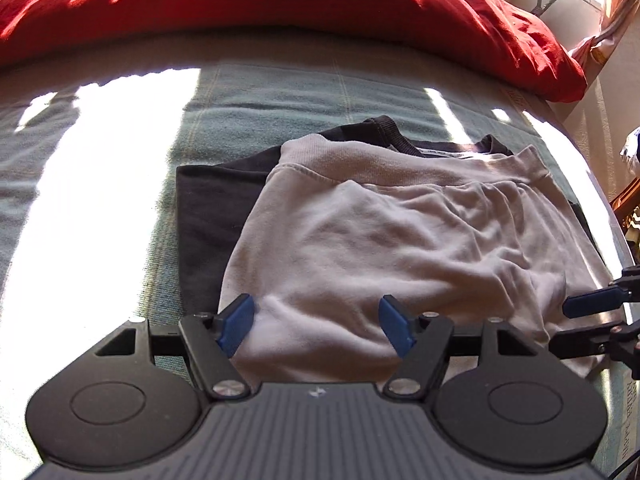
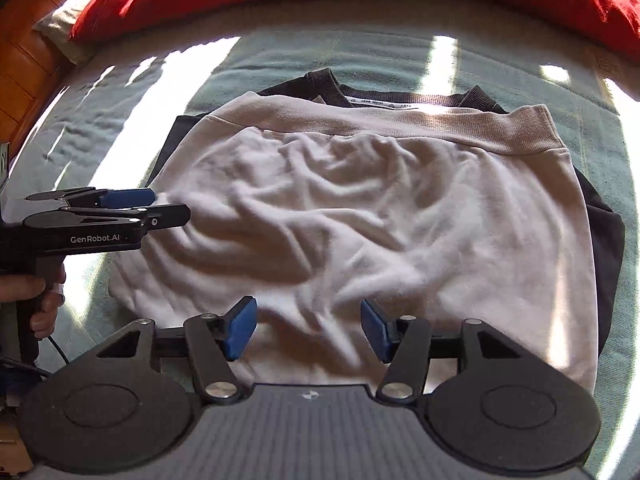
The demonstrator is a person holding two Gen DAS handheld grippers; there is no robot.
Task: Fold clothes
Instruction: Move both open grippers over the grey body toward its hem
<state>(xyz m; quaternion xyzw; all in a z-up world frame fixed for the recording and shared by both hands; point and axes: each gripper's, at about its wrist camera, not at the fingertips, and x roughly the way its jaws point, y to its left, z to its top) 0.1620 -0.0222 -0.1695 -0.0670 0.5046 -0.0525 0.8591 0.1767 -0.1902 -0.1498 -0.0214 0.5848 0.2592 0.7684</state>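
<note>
A pale, wrinkled garment (image 2: 360,208) with a ribbed band at its far edge lies folded on top of a dark folded garment (image 2: 400,98), whose collar shows behind it. In the left wrist view the pale garment (image 1: 400,240) covers most of the dark garment (image 1: 208,216). My left gripper (image 1: 316,328) hangs open over the pale garment's near left part, with nothing pinched between its pads. My right gripper (image 2: 308,330) stands open over the near edge, and cloth shows below the gap. Each gripper appears in the other's view: the left gripper (image 2: 168,205) and the right gripper (image 1: 576,324).
The clothes lie on a green blanket (image 2: 280,52) striped with bright sunlight. A red pillow (image 1: 280,4) runs along the far side. A hand (image 2: 32,292) holds the left gripper's handle. Wooden boards (image 2: 24,60) show at the far left.
</note>
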